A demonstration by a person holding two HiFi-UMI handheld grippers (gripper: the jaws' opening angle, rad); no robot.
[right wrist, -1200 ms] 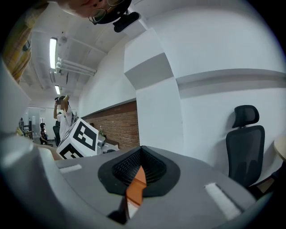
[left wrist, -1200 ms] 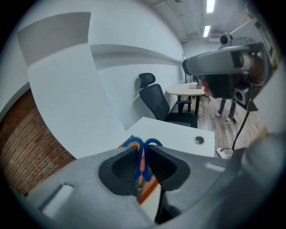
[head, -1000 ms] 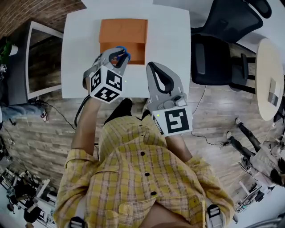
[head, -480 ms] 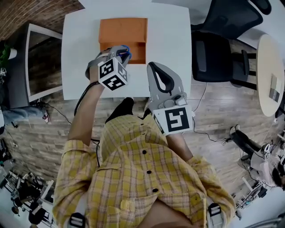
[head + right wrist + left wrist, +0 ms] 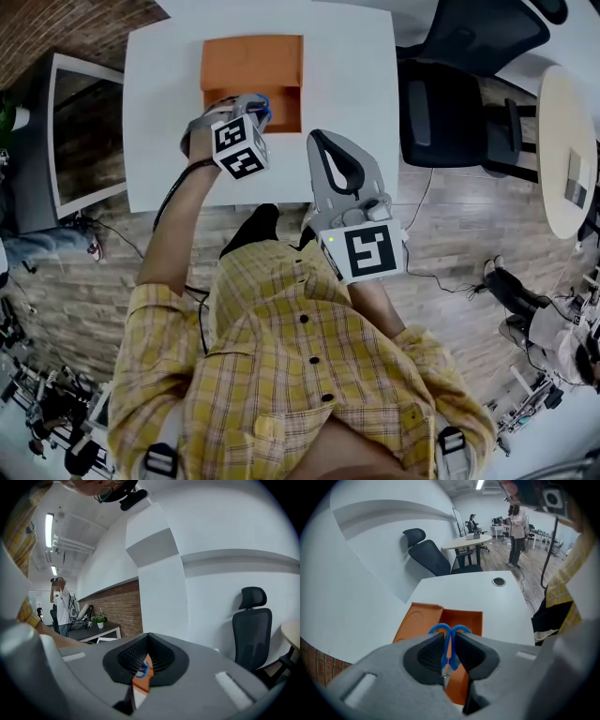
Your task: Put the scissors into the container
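The blue-handled scissors (image 5: 262, 103) are clamped in my left gripper (image 5: 253, 108), which is shut on them just above the near edge of the orange container (image 5: 248, 64) on the white table (image 5: 356, 84). In the left gripper view the blue handles (image 5: 440, 629) stick out past the jaws of the left gripper (image 5: 450, 640), blades pointing back, with the orange container (image 5: 417, 620) beneath. My right gripper (image 5: 328, 145) hangs over the table's near edge, shut and holding nothing. Through the narrow gap of the right gripper (image 5: 147, 645) a sliver of the scissors (image 5: 144, 669) and container (image 5: 139, 685) shows.
A black office chair (image 5: 450, 103) stands right of the table, with a round table (image 5: 567, 141) beyond it. A dark desk (image 5: 80, 131) is on the left. The white table has a cable hole (image 5: 498, 581). People stand far back in the room.
My left gripper, with the scissors in it, has moved down and forward toward the orange container. The right gripper has stayed in place.
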